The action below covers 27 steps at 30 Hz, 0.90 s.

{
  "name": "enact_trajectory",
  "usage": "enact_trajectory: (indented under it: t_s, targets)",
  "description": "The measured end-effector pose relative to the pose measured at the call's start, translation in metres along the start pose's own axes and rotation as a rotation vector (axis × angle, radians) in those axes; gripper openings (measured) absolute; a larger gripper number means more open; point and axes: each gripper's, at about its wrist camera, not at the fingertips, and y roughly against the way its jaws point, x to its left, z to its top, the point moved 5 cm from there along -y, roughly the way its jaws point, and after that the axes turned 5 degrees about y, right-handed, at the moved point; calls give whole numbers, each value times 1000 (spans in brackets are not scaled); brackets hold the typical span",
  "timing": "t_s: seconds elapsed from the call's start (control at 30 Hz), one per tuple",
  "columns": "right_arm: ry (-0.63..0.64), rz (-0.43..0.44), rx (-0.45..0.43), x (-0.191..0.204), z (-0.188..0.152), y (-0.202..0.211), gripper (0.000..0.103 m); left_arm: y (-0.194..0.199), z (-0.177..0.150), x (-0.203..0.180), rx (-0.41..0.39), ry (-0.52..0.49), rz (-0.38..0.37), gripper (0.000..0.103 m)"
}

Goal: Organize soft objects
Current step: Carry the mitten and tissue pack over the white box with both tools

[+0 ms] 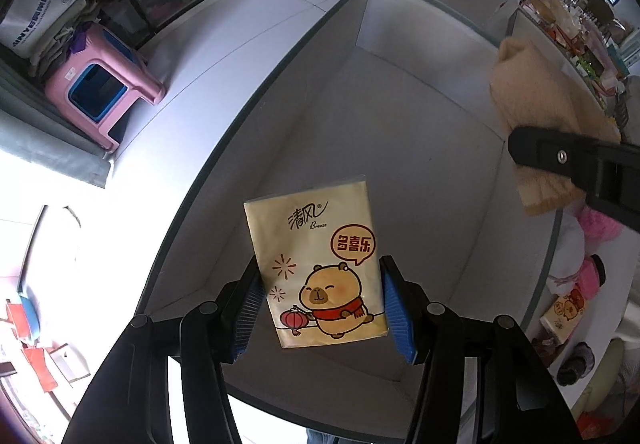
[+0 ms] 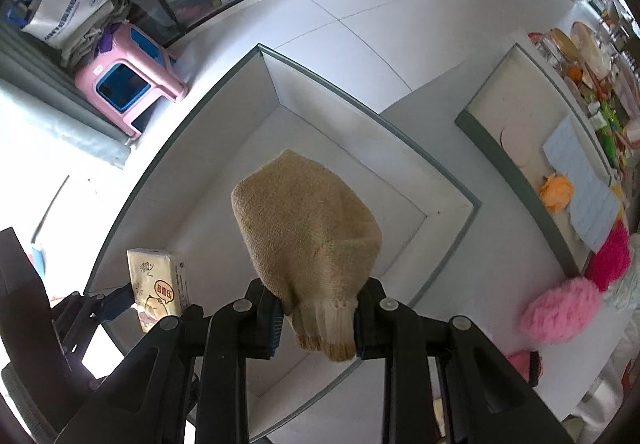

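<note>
I am holding both loads over the large grey-rimmed bin (image 2: 448, 199), whose white floor is showing bare in both wrist views, so I judge that the step in hand is the drop into it. In the right gripper (image 2: 318, 318) I am carrying the beige knitted cloth (image 2: 308, 219), the jaws closed on its ribbed cuff end while the bulk is hanging forward above the middle of the bin floor. In the left gripper (image 1: 322, 308) I am carrying the tissue pack (image 1: 316, 264), the blue pads pressing its two long sides, with the pack poised above the bin's near left wall. To do this step well, I am planning to lower each load close to the floor before parting the jaws, because the cloth will slump and spread, while the pack will fall flat and could tip against the wall. I am intending to place the pack into the near left corner and the cloth toward the far right corner, keeping the two grippers well apart so that they are not colliding.
</note>
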Motion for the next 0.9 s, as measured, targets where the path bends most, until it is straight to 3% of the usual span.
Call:
enact_trajectory:
  t_s: [0.37,0.9]
  targets:
    - [99,-64,-4,9,7,-8,28,-9,4,0,23,-5,12,57]
    - [92,-62,26,11,4,-20,28,-17,4,-3,47,-29,27,57]
